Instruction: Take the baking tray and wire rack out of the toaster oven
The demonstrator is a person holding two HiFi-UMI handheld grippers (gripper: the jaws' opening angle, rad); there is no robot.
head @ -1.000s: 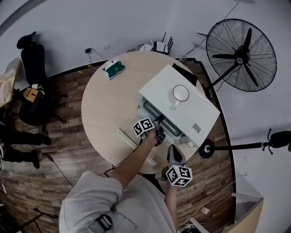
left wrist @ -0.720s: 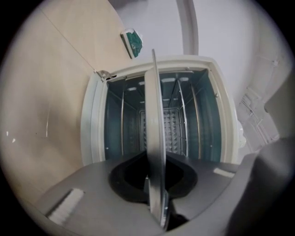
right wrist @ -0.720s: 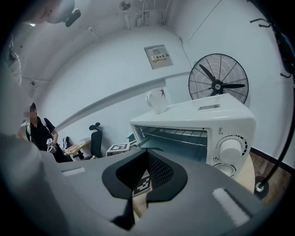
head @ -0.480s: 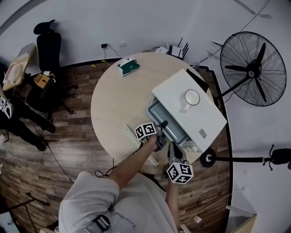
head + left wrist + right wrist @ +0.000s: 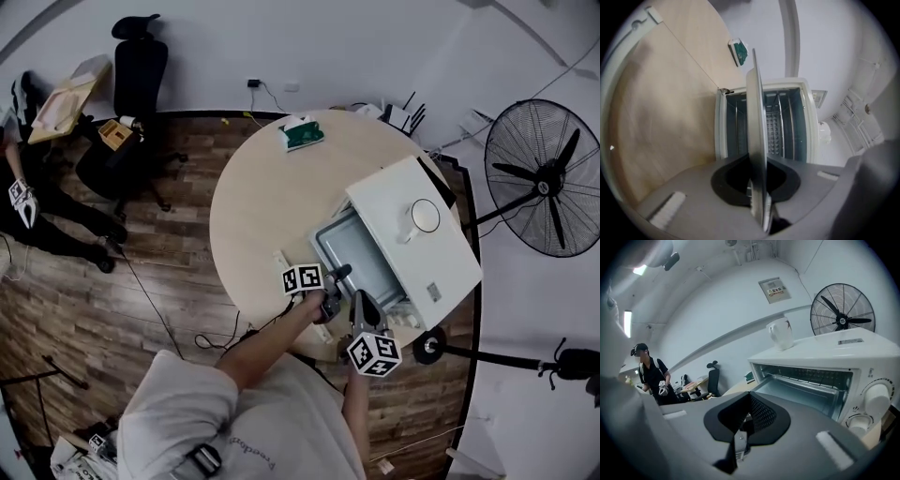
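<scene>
While the left claw (image 5: 337, 278) pinches the baking tray (image 5: 361, 261) partway out of the toaster oven (image 5: 446, 264) — the right claw (image 5: 360, 300) beside it is clenched, empty

Office-like lab room: swivel chair (image 5: 141, 61), pedestal fan (image 5: 548, 178), router (image 5: 403, 116), round wooden table (image 5: 262, 206).

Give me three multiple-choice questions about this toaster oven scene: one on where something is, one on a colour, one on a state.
1. The white mug stands: A on the toaster oven; B inside it; C on the floor.
2. The box on the table is: A red; B green; C yellow.
3. The left gripper is: A open; B shut on the mug; C shut on the baking tray.
Answers: A, it sits on the oven's roof; B, its top is green; C, the tray's edge is pinched between the jaws, which just closed tighter.
</scene>
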